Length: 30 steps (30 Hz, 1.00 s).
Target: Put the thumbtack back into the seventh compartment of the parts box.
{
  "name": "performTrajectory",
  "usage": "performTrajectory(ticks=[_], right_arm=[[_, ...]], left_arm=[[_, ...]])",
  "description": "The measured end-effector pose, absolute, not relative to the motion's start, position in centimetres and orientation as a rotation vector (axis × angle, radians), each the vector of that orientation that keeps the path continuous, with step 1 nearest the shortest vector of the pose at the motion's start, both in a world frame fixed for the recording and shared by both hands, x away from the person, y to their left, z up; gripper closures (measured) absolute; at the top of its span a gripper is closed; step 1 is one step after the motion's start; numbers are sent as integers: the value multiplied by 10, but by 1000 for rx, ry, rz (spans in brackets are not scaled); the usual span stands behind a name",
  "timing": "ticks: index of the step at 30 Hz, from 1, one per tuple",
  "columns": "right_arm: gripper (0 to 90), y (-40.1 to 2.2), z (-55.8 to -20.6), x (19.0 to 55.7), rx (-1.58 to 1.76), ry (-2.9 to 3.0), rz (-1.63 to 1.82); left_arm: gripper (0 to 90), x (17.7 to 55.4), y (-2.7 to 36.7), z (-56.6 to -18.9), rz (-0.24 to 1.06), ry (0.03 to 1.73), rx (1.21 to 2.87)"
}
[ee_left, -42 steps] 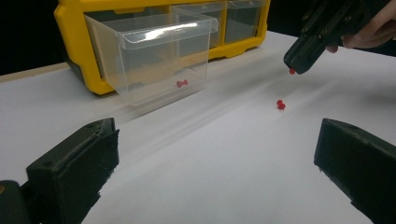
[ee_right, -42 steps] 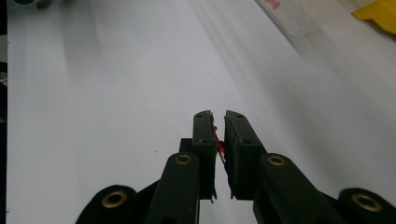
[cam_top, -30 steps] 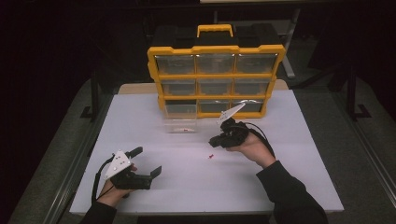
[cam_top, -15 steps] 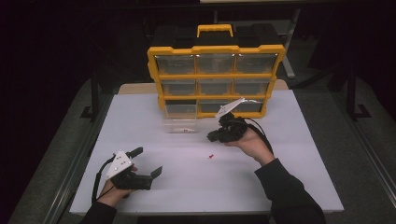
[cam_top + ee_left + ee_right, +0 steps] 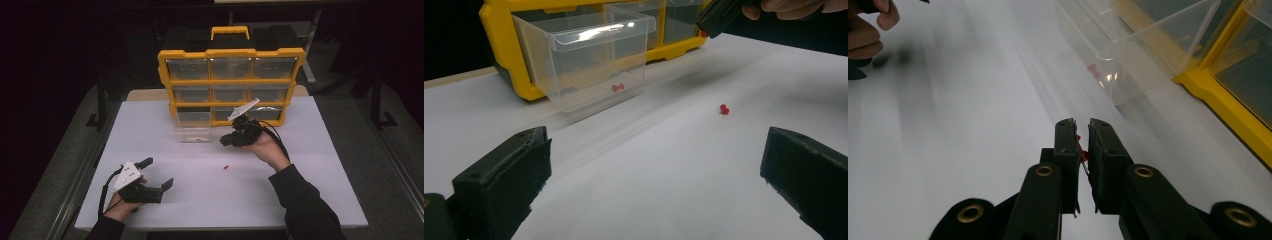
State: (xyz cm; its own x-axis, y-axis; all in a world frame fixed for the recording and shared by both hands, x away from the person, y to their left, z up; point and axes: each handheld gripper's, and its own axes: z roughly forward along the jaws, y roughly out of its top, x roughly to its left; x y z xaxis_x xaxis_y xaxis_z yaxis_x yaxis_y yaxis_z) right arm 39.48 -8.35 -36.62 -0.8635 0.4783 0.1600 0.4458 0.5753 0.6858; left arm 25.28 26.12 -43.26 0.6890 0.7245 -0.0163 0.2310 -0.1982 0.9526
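Pushpins are the small red things being handled on the white tabletop (image 5: 310,195). The right tool (image 5: 1084,131) is gripping a small red pushpin (image 5: 1081,148) between its two black jaws, which are standing almost together with just a thin gap where the red piece is showing. In the high view, the right tool (image 5: 226,141) is hanging just above the tabletop, close to the clear plastic drawer (image 5: 194,131) that is sitting pulled out in front of the yellow-framed organiser case with clear drawers and a black back (image 5: 231,80). The right hand (image 5: 265,147) is gripping the tool from behind, its dark sleeve reaching in from the bottom right.

Inside the clear plastic drawer (image 5: 589,55), a second red pushpin (image 5: 617,87) is lying on the bottom, near the front wall. A third red pushpin (image 5: 723,109) is lying loose on the tabletop, well apart from the drawer; in the high view this loose pushpin (image 5: 226,167) is lying nearer the person than the right tool.

The left tool (image 5: 157,172) is resting low at the near left of the tabletop, held by the left hand (image 5: 122,205). Its jaws are standing wide apart with nothing between them, and they are pointing towards the drawer and the loose pushpin.
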Motion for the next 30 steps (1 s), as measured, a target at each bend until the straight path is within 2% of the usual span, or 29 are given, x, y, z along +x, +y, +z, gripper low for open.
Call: performTrajectory(ticks=[30], right_arm=[[822, -53, -344, 423, 768, 2723, 1192]], left_arm=[[0, 253, 262, -433, 532, 764, 1760]])
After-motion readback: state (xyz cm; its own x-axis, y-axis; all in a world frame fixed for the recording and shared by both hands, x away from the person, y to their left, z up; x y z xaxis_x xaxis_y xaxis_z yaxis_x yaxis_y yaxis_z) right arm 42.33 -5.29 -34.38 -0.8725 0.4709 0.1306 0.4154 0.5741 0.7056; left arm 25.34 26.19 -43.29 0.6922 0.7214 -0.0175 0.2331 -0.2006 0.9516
